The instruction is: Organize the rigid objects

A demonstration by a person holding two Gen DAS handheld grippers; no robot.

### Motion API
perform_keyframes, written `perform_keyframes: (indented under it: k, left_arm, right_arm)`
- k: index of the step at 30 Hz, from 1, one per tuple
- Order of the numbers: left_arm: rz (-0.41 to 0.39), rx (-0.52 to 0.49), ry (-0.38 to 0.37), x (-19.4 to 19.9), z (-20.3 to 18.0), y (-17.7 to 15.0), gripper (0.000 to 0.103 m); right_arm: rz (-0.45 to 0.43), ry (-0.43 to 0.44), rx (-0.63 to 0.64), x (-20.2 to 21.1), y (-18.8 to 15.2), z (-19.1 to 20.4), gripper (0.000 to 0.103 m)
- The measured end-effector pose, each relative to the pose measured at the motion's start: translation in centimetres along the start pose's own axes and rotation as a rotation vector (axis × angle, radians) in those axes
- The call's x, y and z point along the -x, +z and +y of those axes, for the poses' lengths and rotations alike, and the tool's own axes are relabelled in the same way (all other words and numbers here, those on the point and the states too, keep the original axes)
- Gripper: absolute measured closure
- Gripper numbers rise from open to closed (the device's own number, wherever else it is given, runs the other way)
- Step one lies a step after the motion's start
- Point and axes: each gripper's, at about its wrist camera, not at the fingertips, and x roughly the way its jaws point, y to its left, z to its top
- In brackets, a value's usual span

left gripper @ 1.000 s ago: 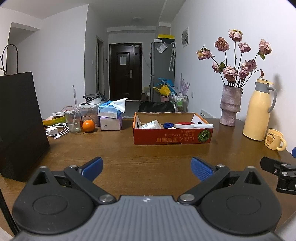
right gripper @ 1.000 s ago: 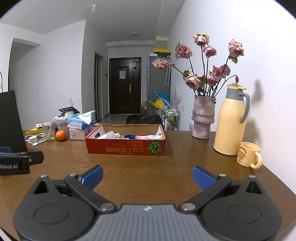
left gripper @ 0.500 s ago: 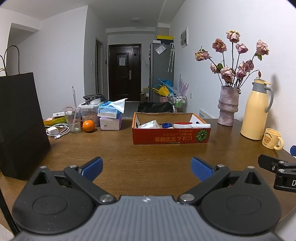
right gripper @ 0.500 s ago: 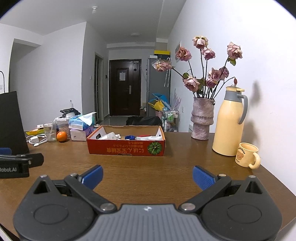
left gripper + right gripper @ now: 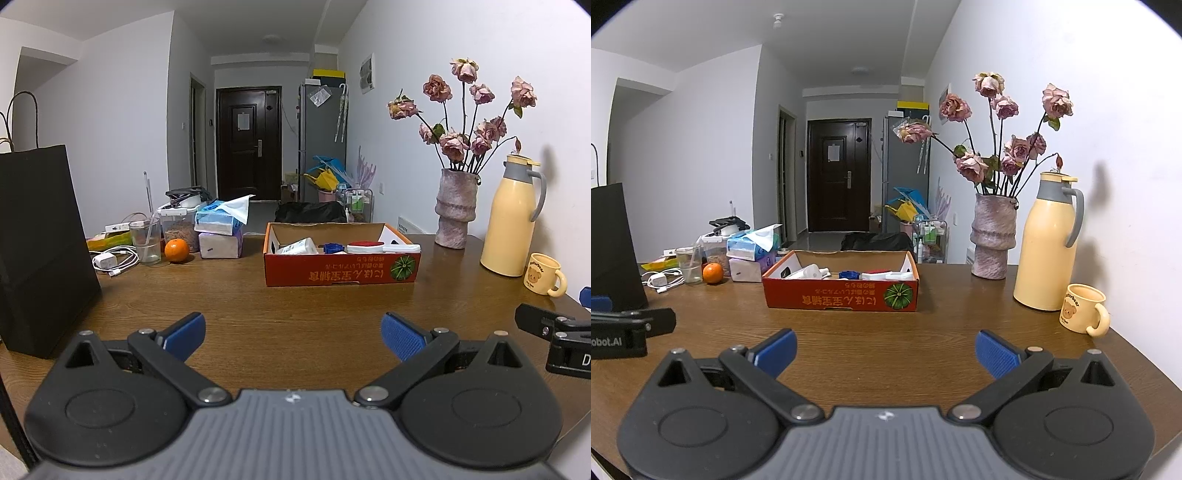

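At the left edge of the wooden table stands a black paper bag. Toward the far left corner lie a white charger with its cable, a glass, an orange and stacked tissue packs. Near the middle of the table, toward the far edge, sits an open red cardboard box; inside it lie a white bottle, a blue cap and a red-topped white container, close together. Along the right edge, by the wall, stand a vase of dried roses, a yellow thermos jug and a small yellow mug.

The left gripper hovers over the near edge of the table, its blue-padded fingers spread wide with nothing between them. The right gripper is beside it over the same near edge, likewise spread wide and empty; both are well apart from the box.
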Motion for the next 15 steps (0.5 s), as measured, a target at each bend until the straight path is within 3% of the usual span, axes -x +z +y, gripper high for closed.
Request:
perform_keyframes:
  k: [15]
  left_arm:
    - [0.014, 0.0, -0.001, -0.18, -0.22, -0.19, 0.0]
  right_arm:
    - [0.002, -0.002, -0.001, -0.08, 0.07, -0.18, 0.0]
